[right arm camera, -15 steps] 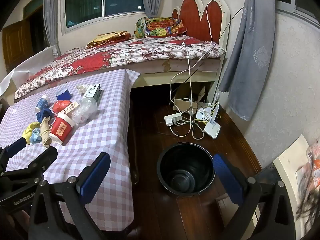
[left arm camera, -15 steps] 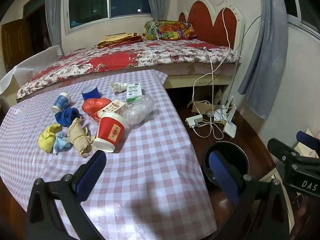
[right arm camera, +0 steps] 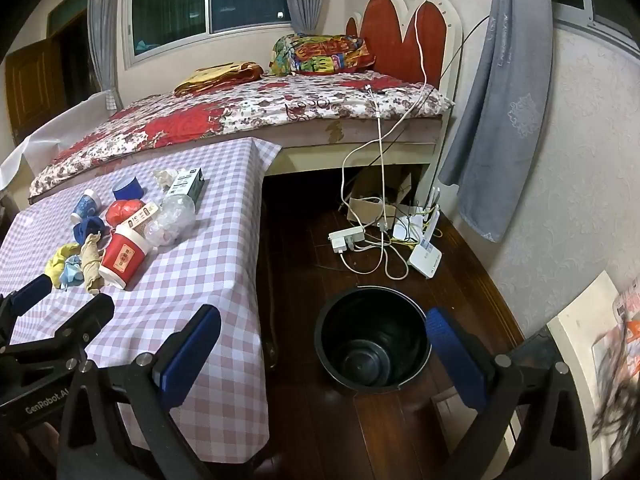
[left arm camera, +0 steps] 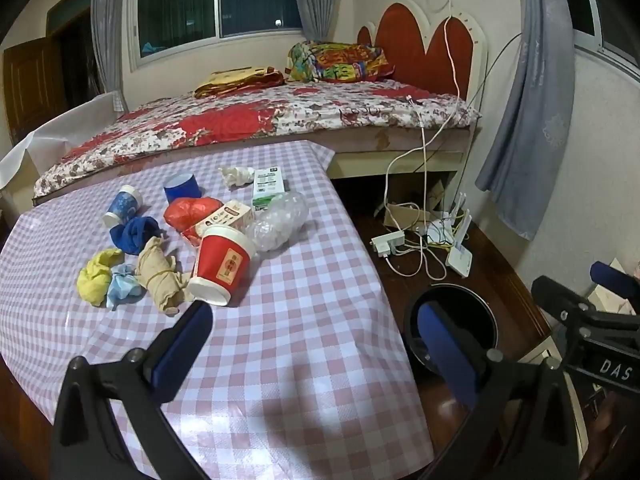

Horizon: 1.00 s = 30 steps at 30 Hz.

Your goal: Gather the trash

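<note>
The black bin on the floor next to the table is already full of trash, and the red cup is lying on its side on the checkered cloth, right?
Not quite. The black bin is empty: the right wrist view looks straight down into it and shows only its bare bottom. The rest holds: it stands on the floor next to the table, and the red cup lies on its side on the checkered cloth.

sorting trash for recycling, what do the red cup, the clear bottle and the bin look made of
Red cup: looks like paper, matte printed wall with a rolled white rim. Clear bottle: thin see-through plastic, crumpled and dented, glinting in the light. Bin: probably plastic, smooth glossy black; a thin pale band along its rim could be metal, hard to tell.
</note>
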Motion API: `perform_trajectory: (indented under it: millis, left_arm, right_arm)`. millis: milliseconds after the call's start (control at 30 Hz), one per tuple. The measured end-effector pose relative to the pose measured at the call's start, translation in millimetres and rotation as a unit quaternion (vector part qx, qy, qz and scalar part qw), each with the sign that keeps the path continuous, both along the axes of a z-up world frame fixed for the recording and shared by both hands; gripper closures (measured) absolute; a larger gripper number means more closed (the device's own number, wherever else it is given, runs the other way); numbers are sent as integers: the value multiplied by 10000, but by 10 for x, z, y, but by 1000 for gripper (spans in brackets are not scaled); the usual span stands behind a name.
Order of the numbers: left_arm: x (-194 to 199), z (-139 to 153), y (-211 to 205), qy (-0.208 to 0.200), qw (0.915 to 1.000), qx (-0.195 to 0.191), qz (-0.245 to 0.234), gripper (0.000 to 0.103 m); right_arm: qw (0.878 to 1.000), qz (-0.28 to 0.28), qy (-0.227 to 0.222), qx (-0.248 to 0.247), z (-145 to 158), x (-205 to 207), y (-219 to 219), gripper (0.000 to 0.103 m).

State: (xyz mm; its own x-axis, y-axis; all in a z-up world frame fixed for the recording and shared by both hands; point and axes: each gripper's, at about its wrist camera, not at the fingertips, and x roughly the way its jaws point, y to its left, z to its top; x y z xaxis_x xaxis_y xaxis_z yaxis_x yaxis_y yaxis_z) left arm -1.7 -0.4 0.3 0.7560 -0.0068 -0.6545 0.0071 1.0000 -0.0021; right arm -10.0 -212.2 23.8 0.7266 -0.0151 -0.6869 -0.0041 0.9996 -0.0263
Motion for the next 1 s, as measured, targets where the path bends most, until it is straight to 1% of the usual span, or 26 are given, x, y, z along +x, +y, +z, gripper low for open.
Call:
perform_trajectory:
  millis: [1000]
  left_arm:
    - [12, 12, -29, -19, 10000, 1, -34, 0]
  right_arm:
    - [10000, -45, -35, -33, 50, 23, -6, 0]
